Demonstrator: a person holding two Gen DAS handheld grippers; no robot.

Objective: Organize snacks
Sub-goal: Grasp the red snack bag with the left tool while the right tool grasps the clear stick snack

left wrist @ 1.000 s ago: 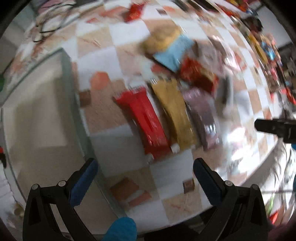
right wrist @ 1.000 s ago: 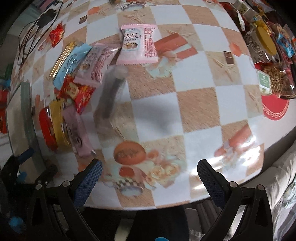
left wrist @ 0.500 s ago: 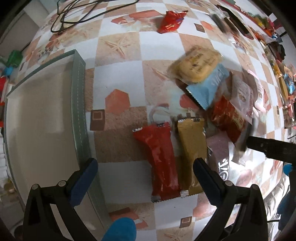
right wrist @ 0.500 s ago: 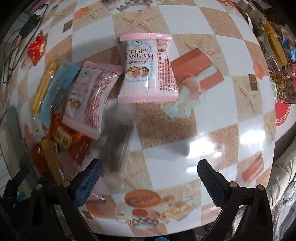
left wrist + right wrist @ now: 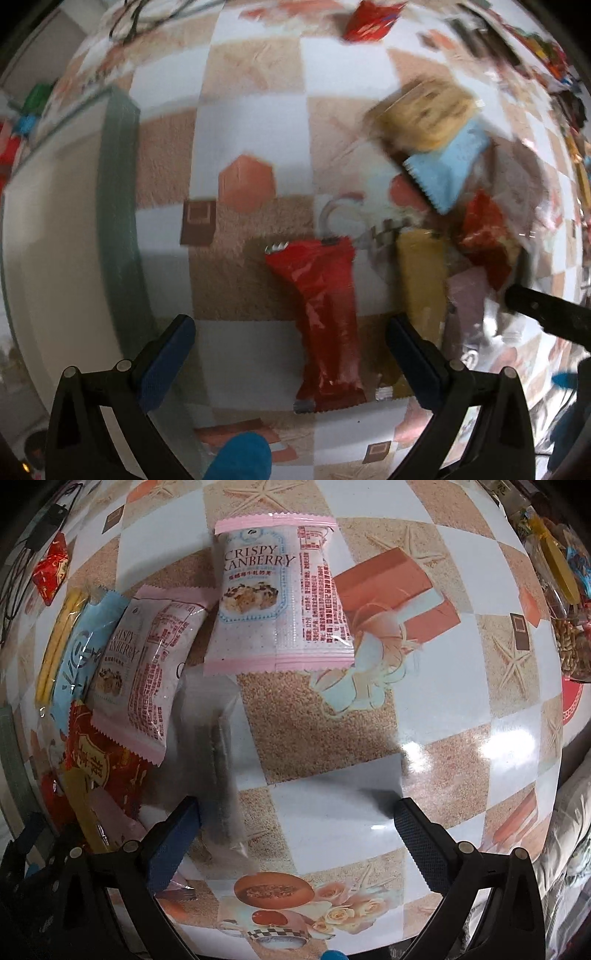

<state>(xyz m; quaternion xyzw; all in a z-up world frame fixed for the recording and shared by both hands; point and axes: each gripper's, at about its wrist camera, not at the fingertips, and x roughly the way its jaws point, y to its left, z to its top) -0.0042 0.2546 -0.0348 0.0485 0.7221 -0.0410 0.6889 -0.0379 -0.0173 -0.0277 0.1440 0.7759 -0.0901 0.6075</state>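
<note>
Red foil catches the eye first: a long red bar (image 5: 325,325) lies low in the centre of the left wrist view, framed between the wide-open, empty jaws of the left gripper (image 5: 290,354). Just right of it sit a mustard-yellow bar (image 5: 423,273) and a mauve packet (image 5: 469,295), side by side. A pale tray (image 5: 55,221) with a green rim fills the left of that frame, well apart from the snacks and apparently holding nothing. At the upper right a tan biscuit pack (image 5: 424,114) overlaps a light blue packet (image 5: 447,170).

The right gripper (image 5: 297,838) is likewise spread wide and grips nothing. Its left finger sits just beside a clear wrapper with a dark stick (image 5: 216,771) inside, which looks blurred. Two pink cranberry packets lie above it: one flat at top centre (image 5: 280,594), one tilted at centre left (image 5: 147,675) and resting on a red packet with gold lettering (image 5: 99,764).

Risks, as I judge them: the wrappers are slick and the tablecloth (image 5: 461,720) glossy, so a pinch on the red bar may skid it sideways into the yellow one. The clear wrapper is thin and crinkly; closing on its edge alone could let it slip free. With both grippers working near the same crowded pile, they could also knock each other.
</note>
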